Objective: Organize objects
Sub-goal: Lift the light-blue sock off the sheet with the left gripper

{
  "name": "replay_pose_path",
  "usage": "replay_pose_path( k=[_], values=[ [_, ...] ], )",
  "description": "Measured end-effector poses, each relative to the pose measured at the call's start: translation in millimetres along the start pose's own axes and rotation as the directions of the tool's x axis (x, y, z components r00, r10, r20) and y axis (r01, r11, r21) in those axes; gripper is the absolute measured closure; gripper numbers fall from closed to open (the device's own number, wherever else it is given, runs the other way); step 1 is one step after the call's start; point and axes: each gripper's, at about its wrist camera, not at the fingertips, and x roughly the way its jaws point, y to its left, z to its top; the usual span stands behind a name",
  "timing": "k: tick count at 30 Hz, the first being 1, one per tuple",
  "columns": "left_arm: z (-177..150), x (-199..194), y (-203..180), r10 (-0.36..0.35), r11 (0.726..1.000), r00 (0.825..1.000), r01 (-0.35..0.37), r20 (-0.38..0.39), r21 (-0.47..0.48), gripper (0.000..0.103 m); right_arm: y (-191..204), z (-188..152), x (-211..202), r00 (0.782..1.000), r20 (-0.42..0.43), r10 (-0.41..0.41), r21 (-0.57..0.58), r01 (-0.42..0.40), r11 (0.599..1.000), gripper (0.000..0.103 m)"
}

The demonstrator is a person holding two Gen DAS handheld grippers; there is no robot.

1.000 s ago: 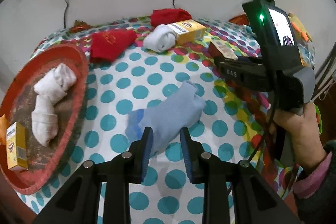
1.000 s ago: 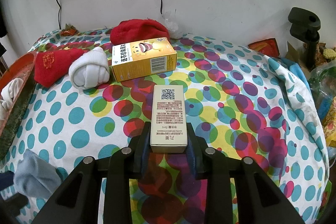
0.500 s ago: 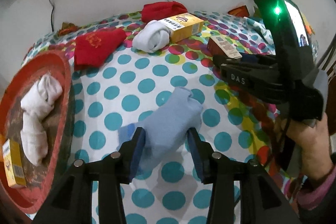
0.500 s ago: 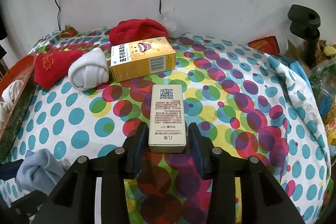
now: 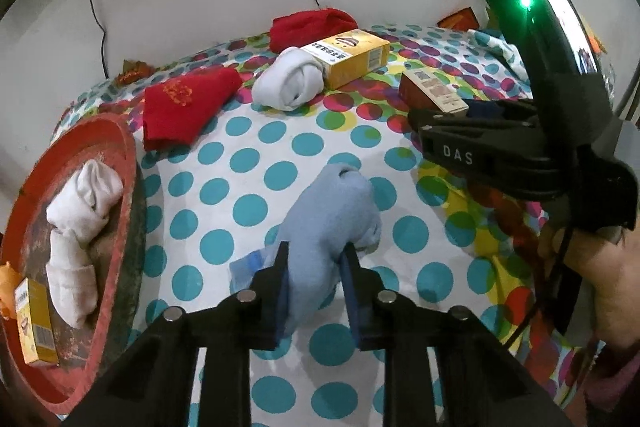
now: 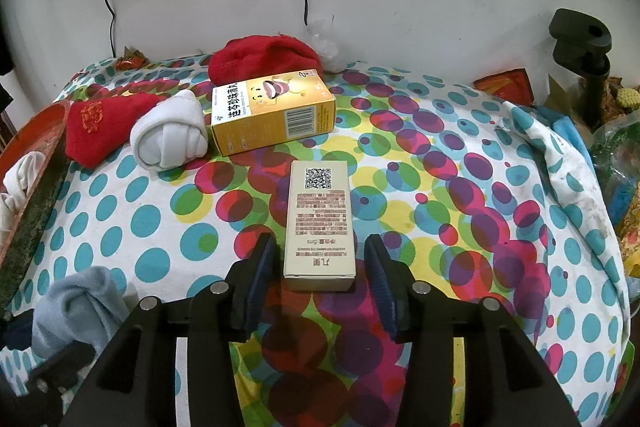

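Polka-dot tablecloth (image 5: 256,203) across the whole frame in both views. At left edge of the left wrist view, red tray (image 5: 124,163) already loaded with rolled white socks (image 5: 80,223) and a small yellow box (image 5: 36,323).

Centre-bottom of that view: left gripper (image 5: 314,291) now clamped on the light blue sock (image 5: 332,215), pads pressed into its near end; a second ago apart around it, half a second ago wider. Grasp looks made; probably ready for a lift toward the tray.

Centre of the right wrist view: cream carton with QR code (image 6: 320,223) flat on the cloth, right gripper (image 6: 320,279) jaws opening, gaps clear on both sides; a second ago pinched. Carton released there.

Upper left of that view, still unsorted: yellow medicine box (image 6: 276,111), white rolled sock (image 6: 170,135), red cloths (image 6: 104,123).
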Motion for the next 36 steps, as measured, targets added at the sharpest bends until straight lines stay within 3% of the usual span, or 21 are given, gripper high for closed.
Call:
replay_pose_path(
  k=[15,36],
  values=[
    [-0.8,-24.2,-0.3,-0.075,0.997,0.997,0.075,0.021,0.0,0.081,-1.8,0.9,-0.1,1.0,0.0,-0.003,0.0,0.003,1.0,0.059],
    [-1.6,-63.6,38.1,-0.081,0.995,0.995,0.084,0.057,-0.062,0.081,2.9,0.6,-0.1,1.0,0.0,-0.005,-0.001,0.005,1.0,0.059]
  ],
)
